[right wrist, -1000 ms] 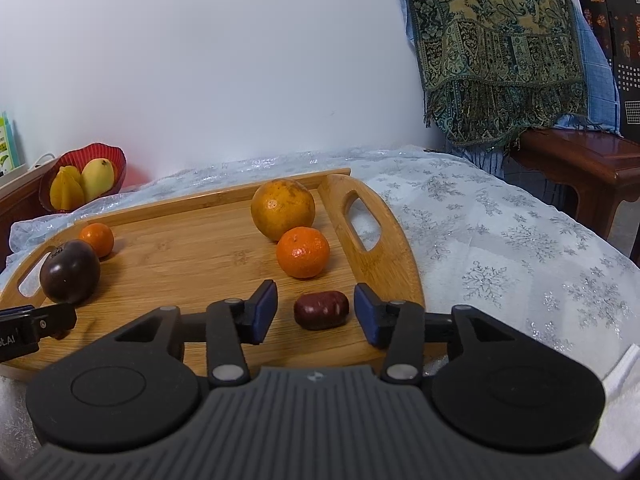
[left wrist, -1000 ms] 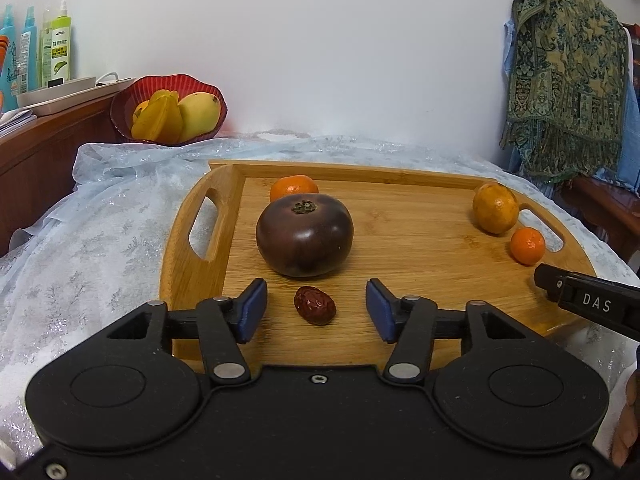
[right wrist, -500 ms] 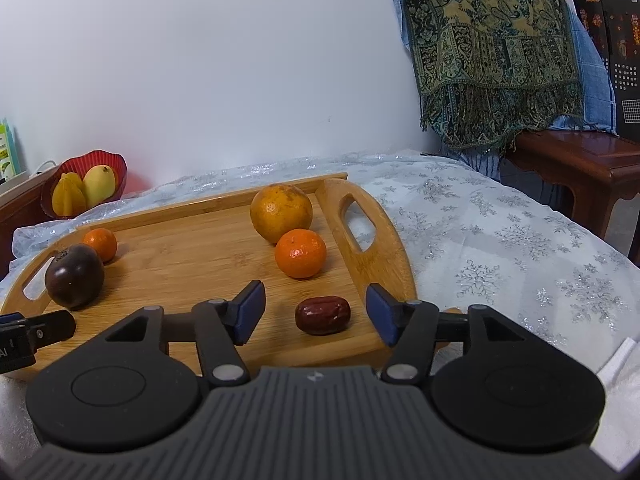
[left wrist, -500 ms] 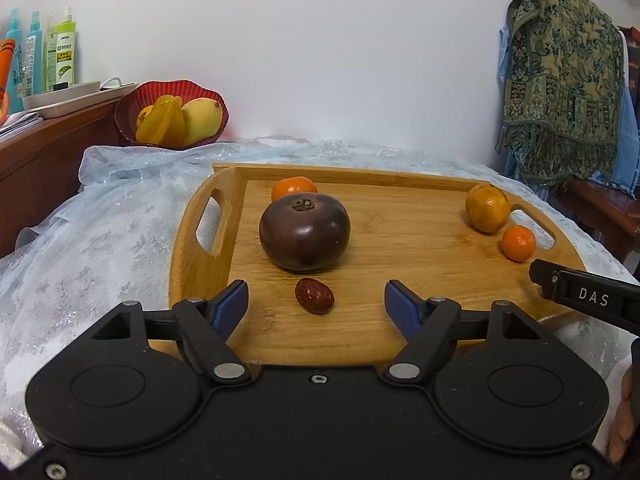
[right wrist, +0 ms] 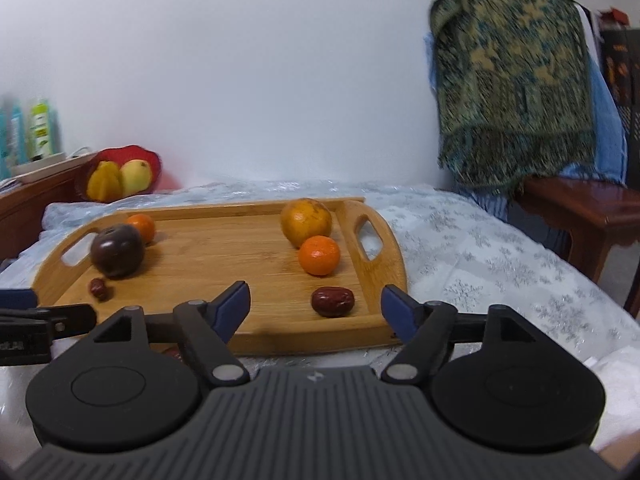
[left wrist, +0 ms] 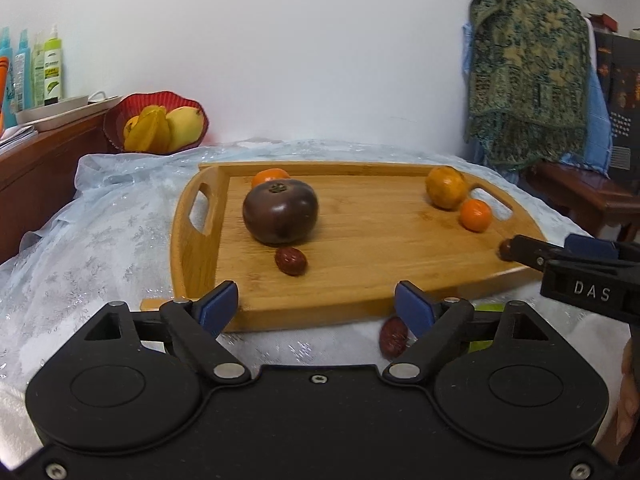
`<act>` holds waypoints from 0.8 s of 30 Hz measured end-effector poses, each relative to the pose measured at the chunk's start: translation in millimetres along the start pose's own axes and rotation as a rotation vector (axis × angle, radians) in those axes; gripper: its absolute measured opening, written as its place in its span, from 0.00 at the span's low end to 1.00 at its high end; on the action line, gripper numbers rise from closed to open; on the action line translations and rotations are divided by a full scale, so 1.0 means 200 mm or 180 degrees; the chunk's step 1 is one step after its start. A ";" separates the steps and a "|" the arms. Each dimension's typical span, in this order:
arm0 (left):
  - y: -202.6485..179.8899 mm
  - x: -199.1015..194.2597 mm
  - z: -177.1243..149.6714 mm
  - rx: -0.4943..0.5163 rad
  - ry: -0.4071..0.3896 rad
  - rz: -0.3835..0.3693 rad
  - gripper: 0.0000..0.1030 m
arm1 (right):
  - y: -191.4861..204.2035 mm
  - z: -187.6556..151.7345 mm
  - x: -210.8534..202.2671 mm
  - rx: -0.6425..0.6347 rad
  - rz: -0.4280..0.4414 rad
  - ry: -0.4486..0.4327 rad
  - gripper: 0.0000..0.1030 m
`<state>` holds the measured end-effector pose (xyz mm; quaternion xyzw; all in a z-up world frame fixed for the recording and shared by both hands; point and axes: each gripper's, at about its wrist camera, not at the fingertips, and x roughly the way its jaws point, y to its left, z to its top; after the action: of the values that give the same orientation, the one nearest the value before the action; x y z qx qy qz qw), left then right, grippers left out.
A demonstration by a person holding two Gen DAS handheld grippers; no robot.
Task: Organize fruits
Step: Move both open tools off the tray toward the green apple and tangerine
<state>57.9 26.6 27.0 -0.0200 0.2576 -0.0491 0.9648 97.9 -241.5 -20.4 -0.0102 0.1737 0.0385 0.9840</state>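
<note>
A wooden tray (left wrist: 360, 240) holds a dark purple tomato (left wrist: 280, 214), a small orange (left wrist: 270, 176) behind it, a big orange (left wrist: 446, 187), a tangerine (left wrist: 475, 215) and a red date (left wrist: 291, 260). My left gripper (left wrist: 316, 300) hangs before the tray's near edge, its jaws opening with nothing between them. Another date (left wrist: 394, 336) lies on the cloth by its right finger. My right gripper (right wrist: 316, 300) is also opening; a date (right wrist: 333, 301) lies on the tray (right wrist: 240, 256) just beyond its tips, untouched, near the tangerine (right wrist: 319, 255).
A red bowl (left wrist: 120, 116) of yellow fruit stands at the back left beside a wooden sideboard (left wrist: 40, 152) with bottles. A patterned cloth (left wrist: 528, 80) hangs over a wooden side table at the right. A snowflake tablecloth (right wrist: 480, 248) covers the table.
Both grippers have opened wider and drawn back from the tray. Each left its date lying on the wood.
</note>
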 end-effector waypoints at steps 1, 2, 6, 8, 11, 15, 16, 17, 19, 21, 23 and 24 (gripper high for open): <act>-0.01 -0.01 0.00 0.0007 -0.0003 -0.0015 0.83 | 0.01 0.00 -0.02 -0.0050 0.0037 -0.0025 0.84; -0.01 -0.03 -0.01 0.0011 0.0000 -0.0028 0.83 | 0.02 -0.01 -0.04 -0.0094 0.0070 -0.0042 0.84; -0.03 -0.08 -0.04 0.0027 0.0035 -0.0096 0.85 | 0.05 -0.04 -0.10 -0.0219 0.0198 -0.0035 0.85; -0.04 -0.09 -0.05 0.0042 0.0075 -0.0119 0.85 | 0.06 -0.05 -0.13 -0.0264 0.0249 -0.0013 0.85; -0.05 -0.12 -0.08 0.0058 0.0149 -0.0171 0.85 | 0.07 -0.07 -0.16 -0.0308 0.0318 0.0003 0.86; -0.04 -0.13 -0.11 0.0051 0.0260 -0.0243 0.85 | 0.08 -0.08 -0.20 -0.0390 0.0377 0.0024 0.86; -0.04 -0.13 -0.11 0.0040 0.0300 -0.0277 0.84 | 0.08 -0.09 -0.20 -0.0409 0.0383 0.0032 0.86; -0.04 -0.14 -0.12 0.0018 0.0342 -0.0326 0.83 | 0.08 -0.09 -0.21 -0.0433 0.0381 0.0040 0.86; -0.03 -0.14 -0.14 -0.0038 0.0435 -0.0434 0.77 | 0.09 -0.10 -0.22 -0.0500 0.0362 0.0056 0.87; -0.02 -0.14 -0.15 -0.0070 0.0516 -0.0520 0.67 | 0.09 -0.10 -0.23 -0.0551 0.0354 0.0060 0.87; -0.03 -0.15 -0.15 -0.0093 0.0546 -0.0580 0.61 | 0.09 -0.11 -0.24 -0.0573 0.0361 0.0070 0.87; -0.03 -0.15 -0.15 -0.0089 0.0549 -0.0595 0.58 | 0.09 -0.11 -0.24 -0.0582 0.0360 0.0076 0.87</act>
<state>16.9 22.9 15.0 -0.0530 0.3372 -0.1367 0.9299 43.9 -227.1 -24.5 -0.0906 0.1815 0.1095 0.9731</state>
